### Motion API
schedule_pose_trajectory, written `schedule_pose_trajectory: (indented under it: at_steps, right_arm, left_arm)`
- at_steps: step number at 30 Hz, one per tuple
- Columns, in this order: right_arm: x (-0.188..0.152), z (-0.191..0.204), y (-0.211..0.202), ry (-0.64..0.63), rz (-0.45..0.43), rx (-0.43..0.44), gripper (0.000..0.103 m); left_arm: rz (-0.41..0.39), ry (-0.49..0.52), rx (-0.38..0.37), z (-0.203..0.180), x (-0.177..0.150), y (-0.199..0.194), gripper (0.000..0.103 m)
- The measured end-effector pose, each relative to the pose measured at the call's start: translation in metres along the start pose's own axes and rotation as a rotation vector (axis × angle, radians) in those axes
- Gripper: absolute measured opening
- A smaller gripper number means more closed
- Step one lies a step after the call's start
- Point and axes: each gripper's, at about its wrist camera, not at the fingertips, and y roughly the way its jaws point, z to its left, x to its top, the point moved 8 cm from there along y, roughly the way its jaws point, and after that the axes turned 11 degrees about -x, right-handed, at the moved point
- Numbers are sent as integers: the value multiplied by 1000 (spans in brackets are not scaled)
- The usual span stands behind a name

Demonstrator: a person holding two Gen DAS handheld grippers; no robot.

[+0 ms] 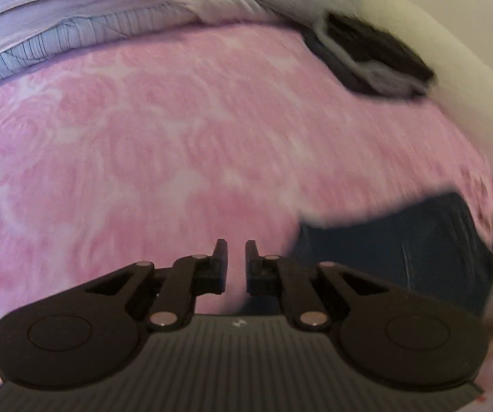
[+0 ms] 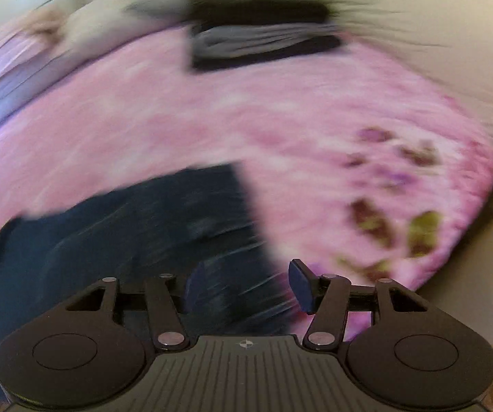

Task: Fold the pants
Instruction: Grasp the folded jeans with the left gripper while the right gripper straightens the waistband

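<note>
Both wrist views were smeared by motion blur; fine detail was not recoverable.

Left wrist view: the left gripper (image 1: 236, 264) was seen above the pink floral bedspread (image 1: 178, 130). Its jaws were drawn close together, a narrow gap left between them, and nothing was pinched; only bedspread showed through the gap. The dark blue pants (image 1: 401, 250) were recorded to the right of the gripper, lying flat on the bedspread near its near edge, apart from the fingertips. A stack of folded dark and grey garments (image 1: 373, 58) was noted at the far right corner of the bed, well apart from the pants. Folded pale lilac bedding (image 1: 75, 17) was seen along the far left.

Right wrist view: the right gripper (image 2: 248, 286) was observed with its jaws spread wide. The pants (image 2: 126, 233) were found under and to the left of it; the left fingertip overlapped the fabric in the picture, the right one stood over the bedspread (image 2: 281, 110). Whether either fingertip touched the cloth could not be told. No fabric was clamped. The garment stack (image 2: 263, 34) was seen at the far edge, against a cream surface (image 2: 418, 17).
</note>
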Motion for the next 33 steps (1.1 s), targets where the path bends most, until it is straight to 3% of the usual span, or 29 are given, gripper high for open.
schedule_pose_trajectory:
  at_steps: [2,5,9,10,13,14,15,17,19,22,25,27,29,30,33]
  right_arm:
    - [-19,2,-9,104,37,44,52]
    - [-54,-12,-16,409,123,157,52]
    - [-78,-26,-2,713,168,309,30]
    - [-80,-28,4,762,182,334,29]
    - [-84,-28,20,838,195,365,17]
    - [-84,-28,22,855,184,375,5]
    - [-84,-29,25,868,179,384,1]
    - [-81,-29,16,828,148,361,0]
    - [-79,-23,7,675,101,280,0]
    - [-92,-17,26,617,162,201,0]
    - [-77,-13,12,533,164,140,5]
    - [-66,-10,-10,410,101,22,12]
    - [-58,2,-32,240,-17,-91,20]
    - [-58,13,-37,161,-56,-91,30]
    - [-72,55,-25,-93,-60,-36,38]
  left_arm:
    - [29,-45,4,-4,-35,-16,6]
    - [48,-166,39,0,-83,-41,6]
    - [44,-332,114,19,-134,-75,6]
    - [37,-365,131,24,-142,-82,6]
    - [8,-450,158,36,-158,-92,6]
    - [0,-469,169,40,-164,-94,6]
    - [-7,-481,177,42,-165,-95,6]
    - [-18,-487,193,47,-170,-100,6]
    - [-20,-477,204,50,-173,-99,5]
    - [-15,-478,216,56,-176,-94,4]
    - [-27,-477,242,57,-173,-99,4]
    - [-43,-468,261,54,-174,-109,5]
    - [-59,-460,272,49,-179,-120,5]
    - [-63,-454,284,48,-183,-124,6]
    - [-21,-447,354,48,-204,-129,10]
